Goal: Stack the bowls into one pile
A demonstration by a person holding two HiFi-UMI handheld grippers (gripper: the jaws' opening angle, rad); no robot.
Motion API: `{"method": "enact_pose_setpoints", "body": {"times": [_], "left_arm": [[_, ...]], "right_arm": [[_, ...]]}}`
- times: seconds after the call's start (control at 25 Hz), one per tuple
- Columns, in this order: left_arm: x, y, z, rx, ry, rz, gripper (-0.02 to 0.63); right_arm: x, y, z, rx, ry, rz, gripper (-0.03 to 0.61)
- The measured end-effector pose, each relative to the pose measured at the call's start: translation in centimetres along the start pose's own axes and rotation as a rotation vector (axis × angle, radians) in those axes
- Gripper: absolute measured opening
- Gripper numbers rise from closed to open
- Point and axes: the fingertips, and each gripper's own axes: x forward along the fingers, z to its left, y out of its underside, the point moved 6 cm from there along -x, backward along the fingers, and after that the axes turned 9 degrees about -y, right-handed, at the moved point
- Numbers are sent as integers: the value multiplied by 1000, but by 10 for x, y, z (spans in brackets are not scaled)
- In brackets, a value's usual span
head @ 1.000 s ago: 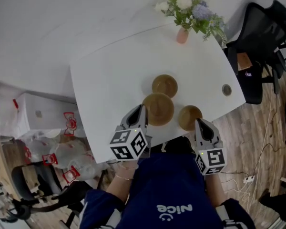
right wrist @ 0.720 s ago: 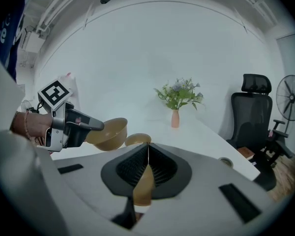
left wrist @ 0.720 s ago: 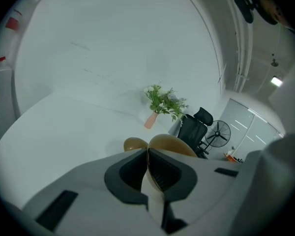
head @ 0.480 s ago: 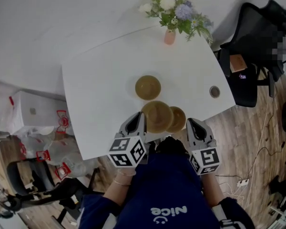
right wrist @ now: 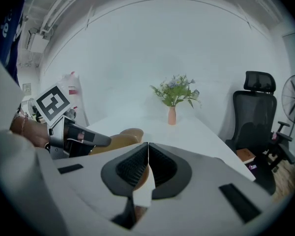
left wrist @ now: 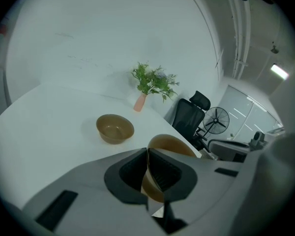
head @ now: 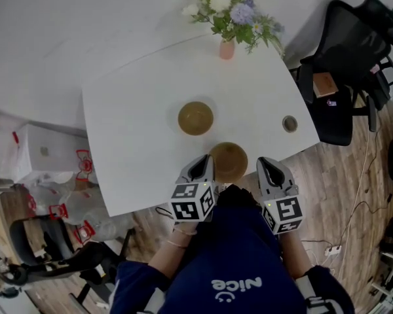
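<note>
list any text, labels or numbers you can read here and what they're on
"nice": white print on the person's dark blue top, upside down in the head view.
Red print on the white bags at left: too blurred to read.
Cubes on the left gripper and right gripper: square markers only, no words.

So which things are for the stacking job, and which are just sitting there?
For the job: far bowl, near bowl, left gripper, right gripper.
Just lying about: flower vase, small round thing, office chair.
</note>
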Motion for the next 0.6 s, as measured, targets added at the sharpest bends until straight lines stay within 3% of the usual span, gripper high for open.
{"method": "enact_pose_setpoints", "body": {"times": [0.6], "left_arm": [[33, 30, -6, 134, -77, 57, 30]], "right_arm": [[5, 24, 0, 23, -45, 47, 23]]}}
